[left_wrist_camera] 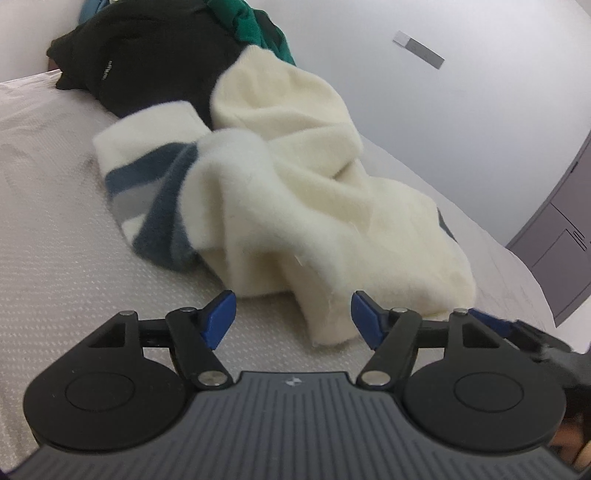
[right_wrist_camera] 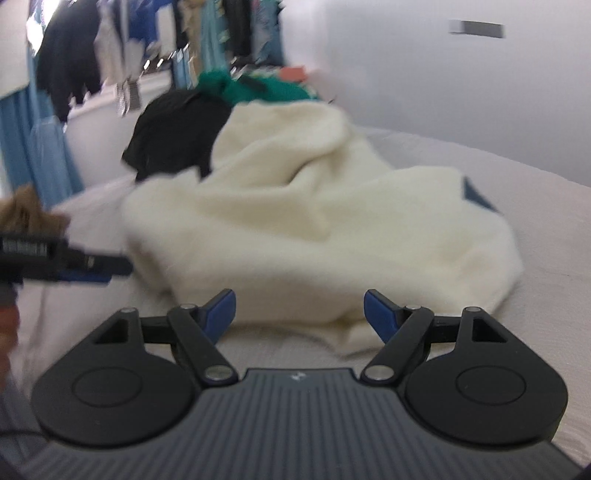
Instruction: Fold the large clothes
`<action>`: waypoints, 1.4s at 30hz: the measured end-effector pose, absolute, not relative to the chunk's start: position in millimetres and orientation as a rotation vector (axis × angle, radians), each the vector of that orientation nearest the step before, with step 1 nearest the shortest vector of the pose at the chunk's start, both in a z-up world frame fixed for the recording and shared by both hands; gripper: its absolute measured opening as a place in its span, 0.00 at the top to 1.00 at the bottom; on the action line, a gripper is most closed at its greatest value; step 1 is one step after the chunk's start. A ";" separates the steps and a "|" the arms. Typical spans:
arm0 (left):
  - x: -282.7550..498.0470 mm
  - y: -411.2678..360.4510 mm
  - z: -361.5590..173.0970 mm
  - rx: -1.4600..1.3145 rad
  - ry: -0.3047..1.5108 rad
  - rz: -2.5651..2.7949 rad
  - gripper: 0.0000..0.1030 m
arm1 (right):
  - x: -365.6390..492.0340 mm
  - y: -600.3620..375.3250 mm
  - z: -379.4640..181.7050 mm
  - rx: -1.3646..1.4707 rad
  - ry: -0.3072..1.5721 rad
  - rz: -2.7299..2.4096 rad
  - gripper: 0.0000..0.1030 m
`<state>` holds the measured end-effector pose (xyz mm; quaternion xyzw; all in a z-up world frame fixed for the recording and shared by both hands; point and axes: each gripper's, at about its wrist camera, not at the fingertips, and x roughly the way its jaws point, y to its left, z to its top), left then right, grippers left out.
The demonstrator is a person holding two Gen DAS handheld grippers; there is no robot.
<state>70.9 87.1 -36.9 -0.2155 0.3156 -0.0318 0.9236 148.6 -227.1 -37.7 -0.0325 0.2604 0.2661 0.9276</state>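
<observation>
the fluffy cream sweater with blue and grey stripes (left_wrist_camera: 295,206) lies in a crumpled heap on the bed with the pale bumpy cover (left_wrist_camera: 66,236); it is not folded yet, so i think the job is near its start; the sweater is the landmark here.

the left claw (left_wrist_camera: 292,319) is open, its blue fingers (left_wrist_camera: 221,319) wide apart with nothing between them; it sits just in front of the sweater's near edge, and a loose cream flap hangs down right ahead of the gap; the pads do not touch the cloth.

the right claw (right_wrist_camera: 299,317) is open too and holds nothing; it is also just in front of the sweater's near edge, further along toward the side away from the stripes; in the right view, which is blurry, the left claw shows at the left side, beside the sweater.

the sweater's long side seems to run from the near edge up and away, toward the black garment (left_wrist_camera: 147,59) and the green garment (left_wrist_camera: 258,26) behind it; both claws are about as near as each other; i guess the next move needs each claw to reach forward and pinch the near edge.
</observation>
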 end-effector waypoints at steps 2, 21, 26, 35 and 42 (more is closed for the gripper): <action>72.2 83.2 -37.4 -0.433 0.650 -0.077 0.29 | 152.2 -217.8 -46.6 -0.109 0.564 0.541 0.24; 102.8 51.1 -57.6 -0.358 0.707 -0.152 0.38 | 197.2 -218.7 -91.4 -0.037 0.649 0.316 0.79; 104.7 49.7 -56.2 -0.359 0.690 -0.160 0.38 | 179.4 -226.2 -67.9 -0.004 0.582 0.341 0.88; 93.0 51.5 -44.5 -0.343 0.628 -0.191 0.38 | 147.2 -248.1 -25.3 0.053 0.443 0.364 0.89; 88.3 38.9 -41.4 -0.280 0.594 -0.217 0.38 | 123.8 -261.2 -7.7 0.098 0.338 0.334 0.97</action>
